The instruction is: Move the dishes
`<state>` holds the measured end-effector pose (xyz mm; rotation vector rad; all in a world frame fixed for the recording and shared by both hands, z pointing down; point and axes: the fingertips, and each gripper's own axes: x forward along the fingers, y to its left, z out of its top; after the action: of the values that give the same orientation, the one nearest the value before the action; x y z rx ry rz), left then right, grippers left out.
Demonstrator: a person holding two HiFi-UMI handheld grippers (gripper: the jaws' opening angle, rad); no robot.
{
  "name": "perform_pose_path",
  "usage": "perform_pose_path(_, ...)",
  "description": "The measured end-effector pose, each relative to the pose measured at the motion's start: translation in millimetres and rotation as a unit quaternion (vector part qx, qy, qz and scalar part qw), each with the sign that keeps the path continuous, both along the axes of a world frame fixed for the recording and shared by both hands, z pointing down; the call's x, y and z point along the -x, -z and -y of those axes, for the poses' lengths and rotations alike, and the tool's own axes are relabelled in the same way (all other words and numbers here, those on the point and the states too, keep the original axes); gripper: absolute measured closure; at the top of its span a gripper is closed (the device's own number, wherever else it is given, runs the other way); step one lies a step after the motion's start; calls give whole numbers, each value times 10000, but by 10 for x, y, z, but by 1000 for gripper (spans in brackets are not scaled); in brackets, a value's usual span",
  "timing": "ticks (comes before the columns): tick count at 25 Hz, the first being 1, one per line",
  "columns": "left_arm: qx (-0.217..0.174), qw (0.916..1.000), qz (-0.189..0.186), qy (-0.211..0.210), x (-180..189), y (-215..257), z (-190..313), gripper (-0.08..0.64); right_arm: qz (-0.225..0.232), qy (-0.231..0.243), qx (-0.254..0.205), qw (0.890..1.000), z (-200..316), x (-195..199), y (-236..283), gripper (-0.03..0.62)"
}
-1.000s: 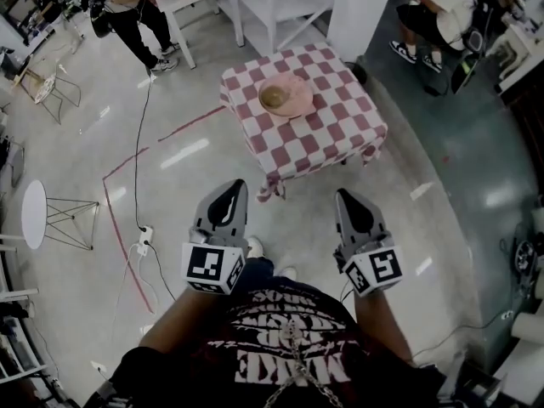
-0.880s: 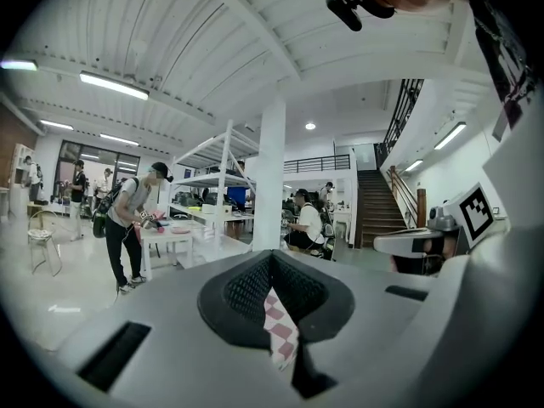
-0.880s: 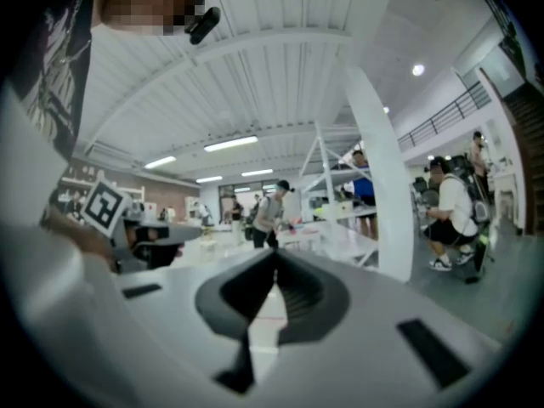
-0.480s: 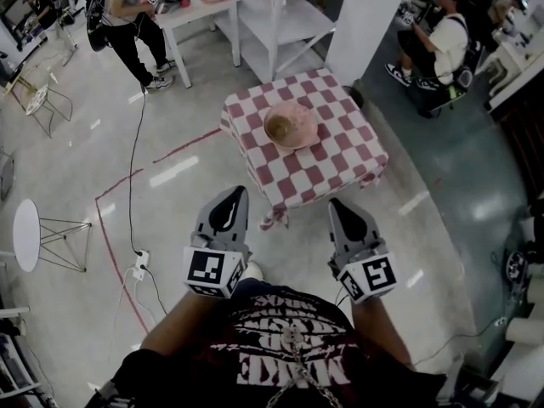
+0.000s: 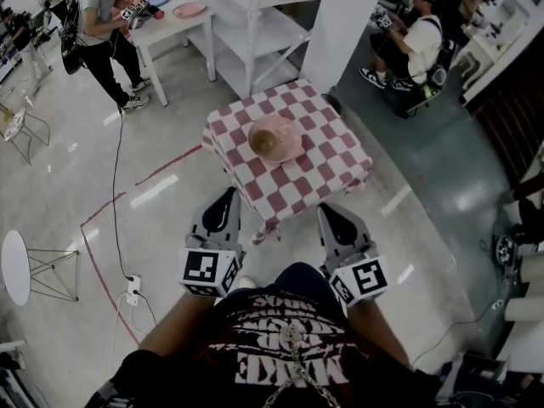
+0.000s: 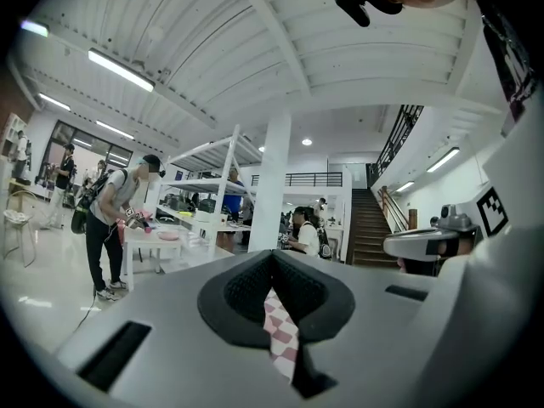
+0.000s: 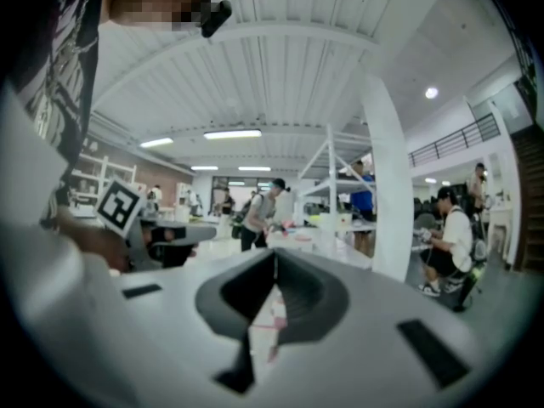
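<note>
**Both grippers closed and empty; dish lies ahead**

Your left gripper point(image 5: 227, 196) has its jaws pressed together on nothing, and your right gripper point(image 5: 329, 212) likewise. The pink dish point(image 5: 274, 138) sits on the checked table point(image 5: 331, 155) ahead of both tips (well apart from them), roughly between the lines they point along.

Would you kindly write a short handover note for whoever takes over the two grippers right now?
Left gripper: shut, empty.
Right gripper: shut, empty.
Both are held out by the near corner of the checkered table.
Pink dishes: stacked near the middle of the tabletop, untouched.
Done: nothing gripped yet.
Left: open the jaws, reach in, grip the dishes, move them.
</note>
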<state>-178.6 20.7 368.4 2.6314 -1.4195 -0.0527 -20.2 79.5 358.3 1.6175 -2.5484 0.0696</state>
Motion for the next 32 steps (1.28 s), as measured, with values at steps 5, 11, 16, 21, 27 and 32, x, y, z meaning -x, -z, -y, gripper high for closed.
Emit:
perform_pose_path(5,64,9999,136,-58,-59,-27,102,529,76,-78,103,9999,144,-22,2,558)
perform_pose_path(11,195,9990,391,59,-107,-160,347,529,4,198,330,9993,478,79,-194,558)
perform_pose_path(16,308,9978,535,255,-186,-203,684,529,12,340,344,9988,947,32,-182,558)
perform_pose_path(21,410,9965,584,442,-319,-224,1087,529,92,340,353,9988,1390,-175,-187,558)
perform_pose_path(27,465,9953,688,502,-594,-284,1496,529,186,337,415,9984,1882,-555,-247,557)
perform_pose_path(32,496,9938,756,652,-850,-243,1817,528,179,637,394,9970,2243,-755,-237,504)
